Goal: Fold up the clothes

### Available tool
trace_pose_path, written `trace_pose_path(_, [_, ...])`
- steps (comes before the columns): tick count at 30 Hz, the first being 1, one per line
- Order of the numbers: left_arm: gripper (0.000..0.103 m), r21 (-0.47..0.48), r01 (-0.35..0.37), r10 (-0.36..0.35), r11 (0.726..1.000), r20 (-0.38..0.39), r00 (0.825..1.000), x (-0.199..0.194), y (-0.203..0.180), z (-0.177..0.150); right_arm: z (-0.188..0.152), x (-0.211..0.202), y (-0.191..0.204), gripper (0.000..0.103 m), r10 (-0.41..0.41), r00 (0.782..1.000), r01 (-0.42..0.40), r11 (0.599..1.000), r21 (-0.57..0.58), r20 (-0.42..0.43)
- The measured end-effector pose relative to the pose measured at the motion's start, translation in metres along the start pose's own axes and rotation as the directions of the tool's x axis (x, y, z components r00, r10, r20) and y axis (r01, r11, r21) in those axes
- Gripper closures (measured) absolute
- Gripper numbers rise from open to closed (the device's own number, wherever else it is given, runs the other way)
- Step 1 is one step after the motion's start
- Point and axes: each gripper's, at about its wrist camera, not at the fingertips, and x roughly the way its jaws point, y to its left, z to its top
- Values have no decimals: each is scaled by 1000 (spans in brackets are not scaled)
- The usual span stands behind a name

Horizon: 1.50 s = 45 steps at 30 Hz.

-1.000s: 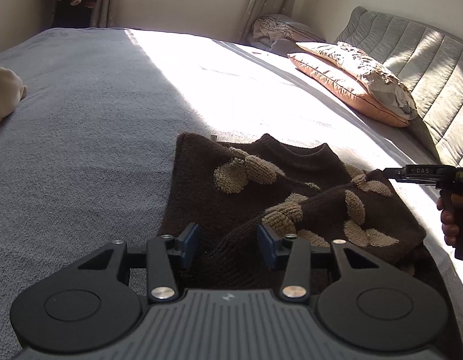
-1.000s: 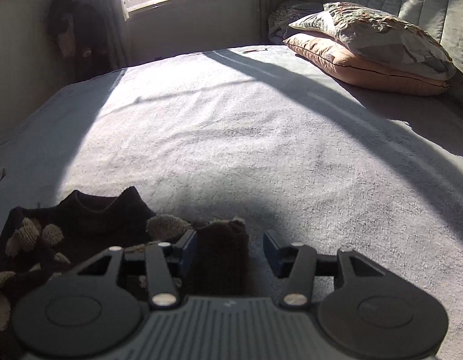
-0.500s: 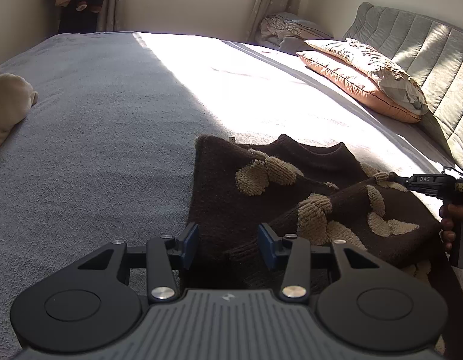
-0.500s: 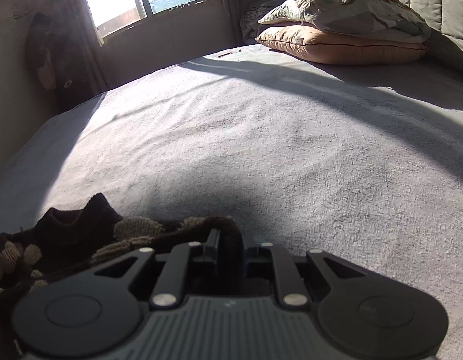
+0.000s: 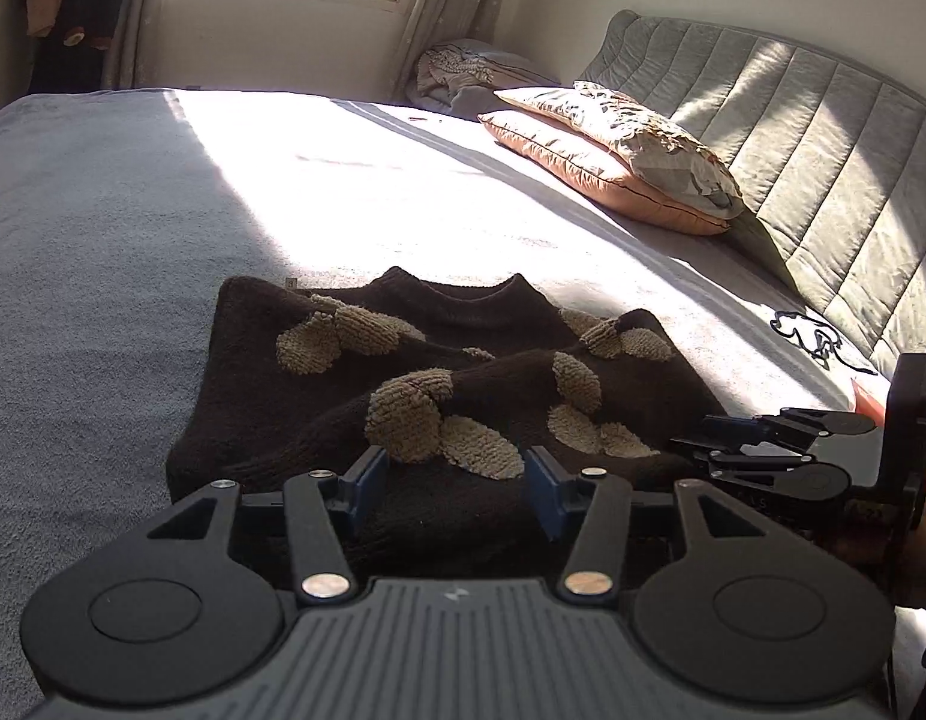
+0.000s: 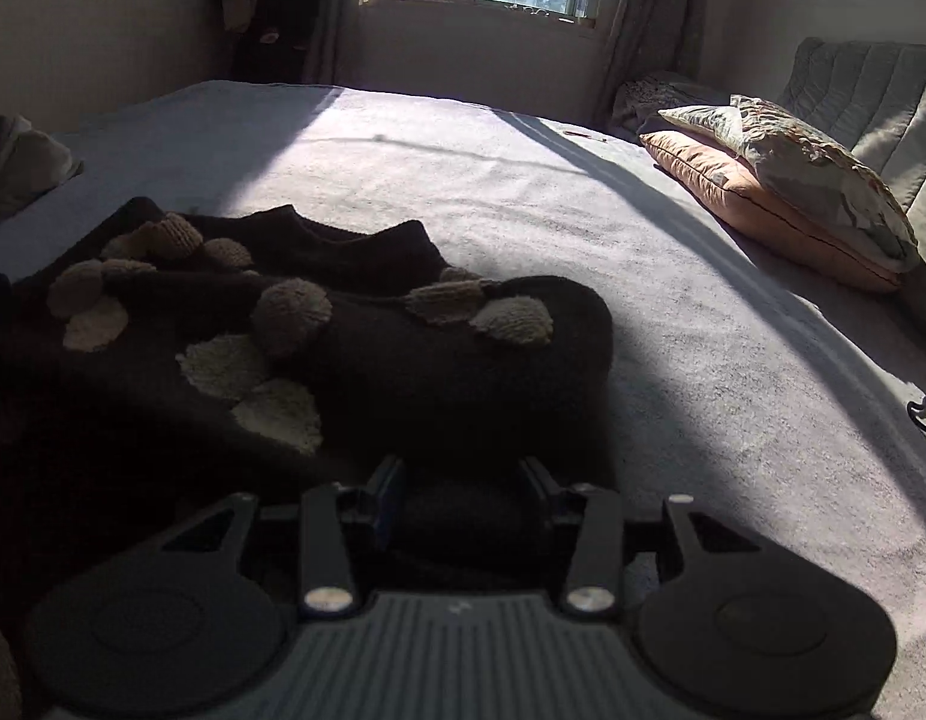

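While the dark brown sweater (image 5: 439, 384) lies on the bed (image 5: 133, 240), both sleeves are laid across its front, so it looks partly folded; its neck points at the window and its bottom edge is near the person; the left gripper (image 5: 457, 480) has its fingers spread wide over that edge, holding nothing; the right gripper (image 6: 463, 492) is spread wide too, at the sweater's right side, maybe ready to take the hem; I count one sweater, two grippers, and two pillows (image 5: 613, 162) stacked by the headboard.
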Motion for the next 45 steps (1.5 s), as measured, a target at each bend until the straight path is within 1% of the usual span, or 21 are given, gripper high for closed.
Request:
trace_pose_path(1, [50, -3, -6, 5, 1000, -14, 1000, 4, 1, -2, 1, -1, 2, 59, -11, 1000, 11, 1000, -12, 1])
trace_pose_path(3, [50, -8, -17, 16, 1000, -43, 999, 11, 2, -6, 10, -9, -2, 59, -20, 999, 21, 999, 24, -27])
trace_pose_path(6, [50, -16, -34, 32, 999, -86, 996, 22, 3, -11, 12, -30, -4, 59, -14, 1000, 14, 996, 83, -4])
trace_pose_path(8, [50, -21, -45, 43, 999, -114, 993, 29, 5, -15, 3, -25, 1, 57, -8, 999, 11, 999, 50, -53])
trace_pose_path(9, [50, -13, -52, 50, 999, -114, 992, 29, 4, -16, -3, -25, 1, 57, -13, 999, 14, 999, 37, -39])
trace_pose_path(10, [50, -6, -61, 60, 998, -104, 993, 26, 2, -15, -8, -26, 1, 57, -18, 999, 19, 999, 32, -28])
trace_pose_path(12, [50, 16, -48, 49, 999, -51, 998, 13, -4, -13, -5, -42, -3, 57, -30, 999, 31, 995, 98, -13])
trace_pose_path(14, [48, 40, -36, 36, 999, -4, 999, 3, -11, -11, -6, -56, -3, 55, 11, 999, -16, 990, 140, 42])
trace_pose_path(15, [46, 50, -34, 34, 998, 10, 999, 2, -15, -11, -7, -56, 1, 53, 33, 999, -38, 990, 134, 36])
trace_pose_path(16, [44, 61, -33, 31, 998, 23, 999, 1, -18, -11, -9, -50, 6, 50, 26, 1000, -26, 993, 116, -4])
trace_pose_path(19, [43, 82, -95, 100, 992, -51, 994, 19, -18, -15, -16, -34, 15, 46, -4, 997, 11, 995, 98, -72])
trace_pose_path(22, [41, 72, -129, 135, 989, -96, 986, 32, -6, -18, -11, -38, 15, 46, 3, 996, 8, 992, 129, -84])
trace_pose_path(24, [41, 29, -125, 127, 992, -108, 986, 32, 0, -15, -2, -48, 14, 46, 18, 999, -10, 989, 150, -47])
trace_pose_path(28, [42, 25, -127, 129, 992, -114, 985, 31, -1, -15, 19, -62, 18, 46, 20, 997, -34, 978, 205, 70])
trace_pose_path(29, [42, 30, -129, 132, 991, -113, 985, 31, -2, -15, 22, -59, 21, 46, 33, 997, -48, 973, 225, 73])
trace_pose_path(33, [42, 34, -123, 126, 992, -115, 985, 31, -1, -16, 18, -19, 61, 45, 73, 997, -72, 984, 164, -2])
trace_pose_path(34, [42, 33, -120, 123, 992, -115, 986, 31, -1, -16, 16, -11, 70, 44, 75, 997, -73, 986, 148, -12])
trace_pose_path(35, [41, 34, -118, 122, 992, -117, 986, 31, 0, -16, 13, -9, 76, 43, 50, 999, -51, 990, 132, 11])
trace_pose_path(37, [41, 35, -117, 120, 993, -120, 986, 31, 0, -16, 13, -8, 76, 43, 42, 999, -43, 986, 158, 11])
trace_pose_path(41, [40, 47, -118, 124, 992, -130, 984, 34, 0, -15, 12, -8, 68, 43, 80, 997, -80, 987, 140, 7])
trace_pose_path(45, [40, 36, -111, 115, 993, -137, 984, 34, 3, -14, 11, -9, 64, 43, 100, 995, -100, 981, 163, 9])
